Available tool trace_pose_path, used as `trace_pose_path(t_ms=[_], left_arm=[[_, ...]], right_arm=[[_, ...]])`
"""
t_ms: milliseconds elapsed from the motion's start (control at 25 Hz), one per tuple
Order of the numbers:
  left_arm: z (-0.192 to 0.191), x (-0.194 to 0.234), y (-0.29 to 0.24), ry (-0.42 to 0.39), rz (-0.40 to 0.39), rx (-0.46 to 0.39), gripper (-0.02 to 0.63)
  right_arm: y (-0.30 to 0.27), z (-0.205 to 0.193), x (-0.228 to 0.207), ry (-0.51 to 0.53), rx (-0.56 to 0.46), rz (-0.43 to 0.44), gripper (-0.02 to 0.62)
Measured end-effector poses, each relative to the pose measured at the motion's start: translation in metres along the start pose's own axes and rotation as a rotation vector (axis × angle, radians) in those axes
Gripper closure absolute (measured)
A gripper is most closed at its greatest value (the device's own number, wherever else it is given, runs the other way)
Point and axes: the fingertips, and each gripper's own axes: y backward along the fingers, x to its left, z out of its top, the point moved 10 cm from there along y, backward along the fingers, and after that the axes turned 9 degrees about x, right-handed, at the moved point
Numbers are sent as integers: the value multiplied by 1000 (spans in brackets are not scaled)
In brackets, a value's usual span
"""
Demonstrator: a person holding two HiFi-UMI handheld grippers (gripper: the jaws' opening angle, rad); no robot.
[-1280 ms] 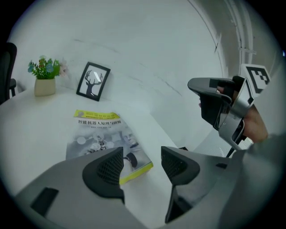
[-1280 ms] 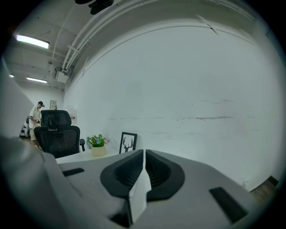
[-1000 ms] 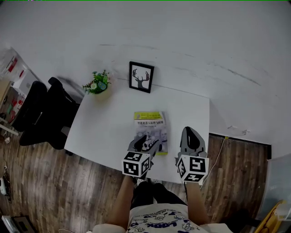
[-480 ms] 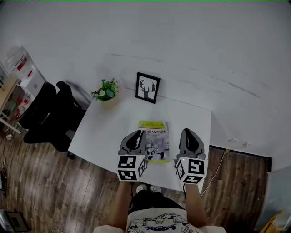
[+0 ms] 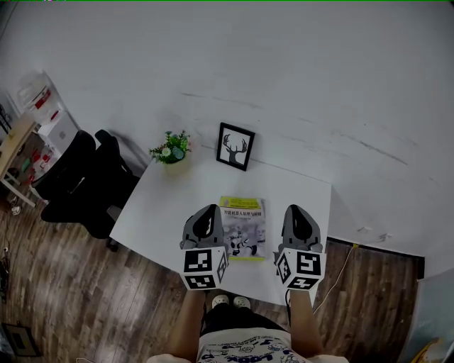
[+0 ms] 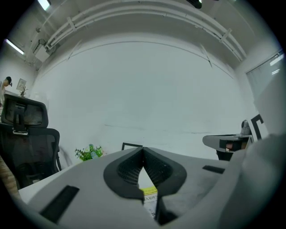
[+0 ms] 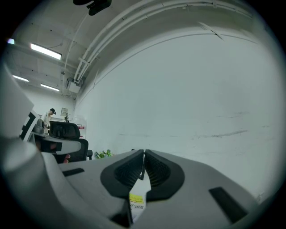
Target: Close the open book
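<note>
Book (image 5: 243,227): we find it closed, cover up, flat on the desk (image 5: 163,205) near its 6 o'clock edge. We judge nothing left to do.
Left hand-held gripper (image 5: 206,218), at the book's 9 o'clock: jaws have just been closing, now pressed together, nothing between them.
Right hand-held gripper (image 5: 298,217), at the book's 3 o'clock: pressed together, empty.

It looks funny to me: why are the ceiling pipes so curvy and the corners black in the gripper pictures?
Left gripper view: the wide-angle lens bends the ceiling pipes into arcs and blacks out the corners. Right gripper view: same bending, and the ceiling lamp glares white. Head view: sharp and evenly lit.
</note>
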Motion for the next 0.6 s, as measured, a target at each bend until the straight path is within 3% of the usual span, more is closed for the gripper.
trace_pose_path(t_ms=[600], left_arm=[[14, 0, 15, -28, 51, -36, 583]], right_arm=[[3, 8, 4, 5, -25, 7, 565]])
